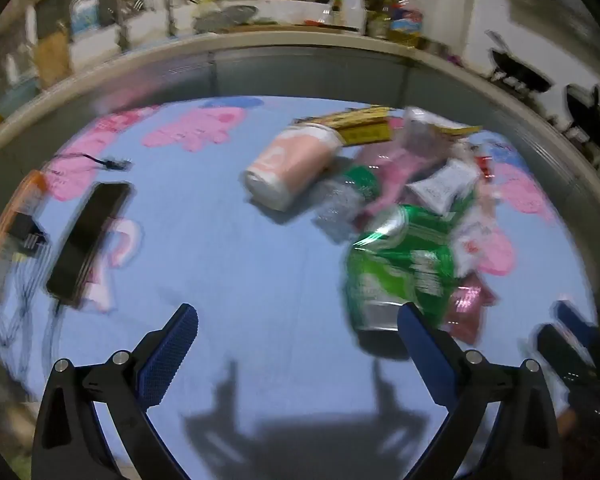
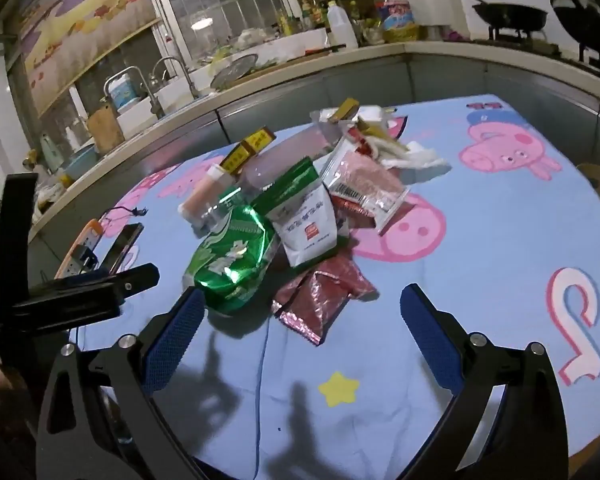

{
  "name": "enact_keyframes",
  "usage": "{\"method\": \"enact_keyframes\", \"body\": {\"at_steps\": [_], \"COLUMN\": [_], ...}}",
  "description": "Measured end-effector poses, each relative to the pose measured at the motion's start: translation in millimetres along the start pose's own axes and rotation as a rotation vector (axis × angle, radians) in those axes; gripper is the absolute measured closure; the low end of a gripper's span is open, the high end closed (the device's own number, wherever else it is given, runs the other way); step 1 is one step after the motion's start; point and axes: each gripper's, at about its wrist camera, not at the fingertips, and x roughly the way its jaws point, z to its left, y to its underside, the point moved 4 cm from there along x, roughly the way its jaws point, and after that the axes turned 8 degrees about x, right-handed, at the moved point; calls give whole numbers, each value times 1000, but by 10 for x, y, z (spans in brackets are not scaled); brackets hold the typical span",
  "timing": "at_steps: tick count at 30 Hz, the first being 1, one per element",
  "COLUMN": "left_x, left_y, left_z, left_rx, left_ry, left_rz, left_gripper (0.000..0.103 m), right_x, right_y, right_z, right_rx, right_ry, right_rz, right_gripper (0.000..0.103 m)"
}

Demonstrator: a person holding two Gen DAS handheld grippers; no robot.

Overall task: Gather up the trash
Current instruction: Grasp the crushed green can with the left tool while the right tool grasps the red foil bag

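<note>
A pile of trash lies on the blue cartoon tablecloth. It includes a crumpled green foil bag, a white pouch, a red foil wrapper, a clear packet, tissue, yellow boxes and a pink cup on its side. My right gripper is open just before the red wrapper and holds nothing. My left gripper is open over bare cloth, with the green bag beside its right finger. The left wrist view is blurred.
A black phone and an orange power strip with cables lie at the table's left. Behind the table runs a kitchen counter with a sink, bottles and pans. The left gripper's black frame shows at the right wrist view's left.
</note>
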Motion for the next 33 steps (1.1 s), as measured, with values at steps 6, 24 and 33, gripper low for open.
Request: {"method": "enact_keyframes", "body": {"at_steps": [6, 24, 33], "left_x": [0, 1002, 769], "left_y": [-108, -364, -298], "left_z": [16, -125, -423], "left_rx": [-13, -130, -68], "left_ry": [116, 584, 611], "left_rz": [-22, 224, 161], "left_gripper": [6, 31, 80], "right_x": [59, 442, 746], "right_y": [197, 150, 199], "right_z": [251, -165, -69], "right_rx": [32, 167, 112], "right_ry": [-30, -63, -45], "right_rz": [36, 137, 208], "right_gripper": [69, 43, 50]}}
